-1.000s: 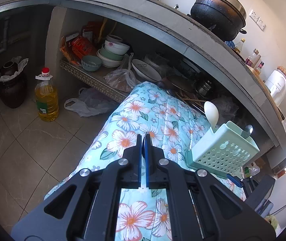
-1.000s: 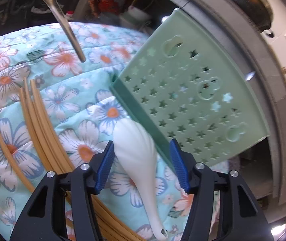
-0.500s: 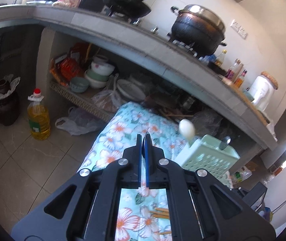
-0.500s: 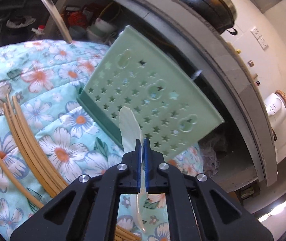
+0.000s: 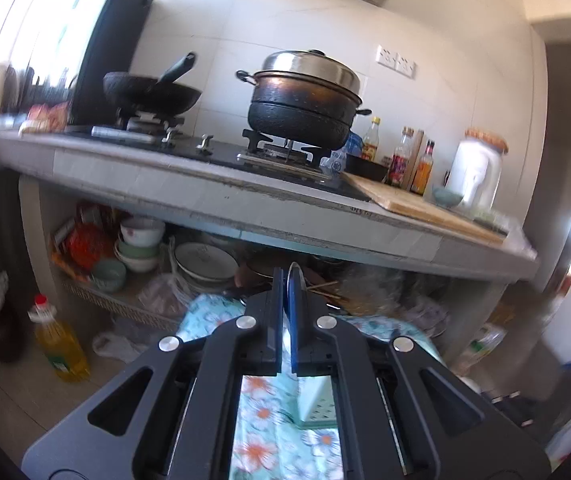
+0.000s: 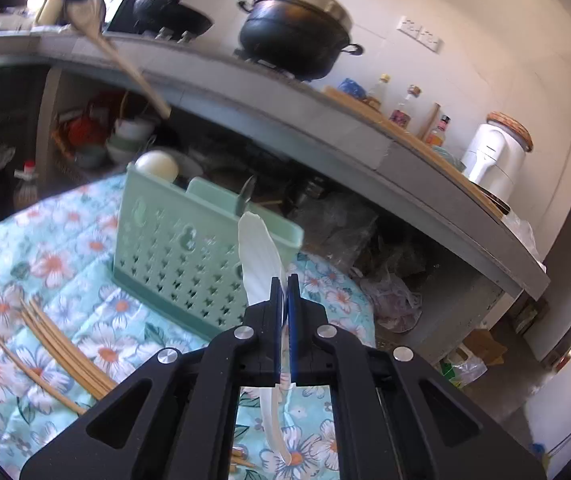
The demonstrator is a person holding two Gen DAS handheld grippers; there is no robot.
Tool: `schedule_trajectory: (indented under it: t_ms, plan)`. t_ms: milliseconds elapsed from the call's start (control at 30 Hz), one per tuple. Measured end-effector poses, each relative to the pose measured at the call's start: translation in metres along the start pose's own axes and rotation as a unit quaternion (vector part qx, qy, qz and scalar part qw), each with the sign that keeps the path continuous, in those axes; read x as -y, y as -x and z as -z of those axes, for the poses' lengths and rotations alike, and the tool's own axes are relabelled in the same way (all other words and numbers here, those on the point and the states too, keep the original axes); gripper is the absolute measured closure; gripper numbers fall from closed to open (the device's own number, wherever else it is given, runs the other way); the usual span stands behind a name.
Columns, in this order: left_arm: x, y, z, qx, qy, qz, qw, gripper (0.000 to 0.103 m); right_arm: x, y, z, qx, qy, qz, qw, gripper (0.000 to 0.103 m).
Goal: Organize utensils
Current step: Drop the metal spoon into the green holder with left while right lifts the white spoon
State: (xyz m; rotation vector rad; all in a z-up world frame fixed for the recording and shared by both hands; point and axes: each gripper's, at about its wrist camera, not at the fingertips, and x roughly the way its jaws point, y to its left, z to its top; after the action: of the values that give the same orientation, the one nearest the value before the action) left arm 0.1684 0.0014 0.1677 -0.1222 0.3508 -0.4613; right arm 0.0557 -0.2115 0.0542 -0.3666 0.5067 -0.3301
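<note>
My right gripper (image 6: 286, 280) is shut on a white plastic spoon (image 6: 260, 258) and holds it upright above the floral cloth (image 6: 45, 280), just in front of the green perforated utensil caddy (image 6: 189, 248). The caddy holds a white spoon (image 6: 156, 165) and a metal utensil (image 6: 245, 196). Several wooden chopsticks (image 6: 61, 348) lie on the cloth at the left. A metal spoon (image 6: 97, 28) hangs in the air at upper left. My left gripper (image 5: 287, 280) is shut on a thin metal handle whose end (image 5: 295, 268) shows above the tips; the caddy (image 5: 317, 404) shows between its arms.
A concrete counter (image 5: 245, 196) carries a black wok (image 5: 153, 92), a lidded black pot (image 5: 305, 100), sauce bottles (image 5: 401, 156), a cutting board (image 5: 413, 204) and a white jar (image 5: 473, 172). Bowls and plates (image 5: 141, 244) crowd the shelf underneath. An oil bottle (image 5: 59, 344) stands on the floor.
My right gripper closed on the white spoon and lifted it off the cloth. My left gripper rose and tilted up, so its view went from the table to the counter.
</note>
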Motion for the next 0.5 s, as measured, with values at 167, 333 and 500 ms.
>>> schedule_trajectory:
  t_ms: [167,333,500]
  plan:
    - [0.031,-0.039,0.002,-0.033,-0.081,-0.042,0.9953,0.102,0.028,0.013,-0.007,0.015,-0.044,0.0,0.999,0.1]
    - [0.051,-0.067,0.012,-0.054,-0.147,-0.073,0.9849,0.102,0.047,0.019,-0.007,0.022,-0.071,-0.002,0.997,0.1]
    - [0.061,-0.092,0.025,-0.087,-0.169,-0.064,0.9798,0.102,0.064,0.02,-0.007,0.022,-0.103,-0.015,0.994,0.1]
